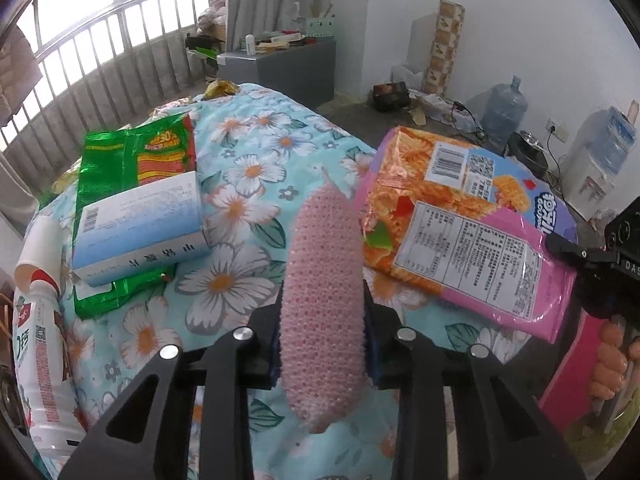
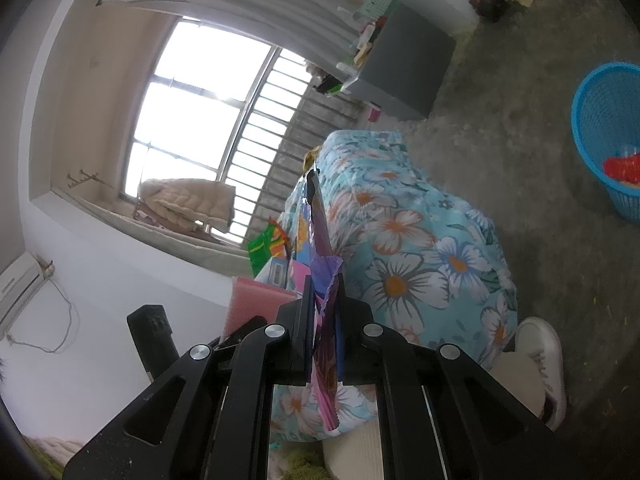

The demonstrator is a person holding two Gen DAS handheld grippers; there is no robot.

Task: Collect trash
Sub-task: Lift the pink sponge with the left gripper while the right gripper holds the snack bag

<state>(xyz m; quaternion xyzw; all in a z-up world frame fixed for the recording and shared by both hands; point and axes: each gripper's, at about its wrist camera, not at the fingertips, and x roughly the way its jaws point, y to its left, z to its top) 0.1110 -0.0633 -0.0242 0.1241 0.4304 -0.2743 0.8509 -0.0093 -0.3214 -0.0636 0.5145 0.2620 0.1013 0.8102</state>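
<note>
My left gripper (image 1: 322, 336) is shut on a pink bumpy foam sheet (image 1: 324, 280), held upright above the floral-cloth table (image 1: 256, 168). My right gripper (image 2: 322, 320) is shut on the edge of a pink and orange snack bag (image 2: 316, 216); in the left wrist view the snack bag (image 1: 460, 224) hangs lifted at the right, with the right gripper's fingertip (image 1: 564, 246) on its edge. A green snack bag (image 1: 136, 160) lies on the table at the left under a blue-white book (image 1: 140, 224). A blue mesh trash basket (image 2: 608, 136) stands on the floor at the right.
A white plastic bottle (image 1: 40, 344) lies at the table's left edge. A yellow wrapper (image 1: 220, 88) sits at the far edge. A grey cabinet (image 1: 296, 68), water jugs (image 1: 504, 108) and a dispenser stand beyond. A white shoe (image 2: 540, 360) is beside the table.
</note>
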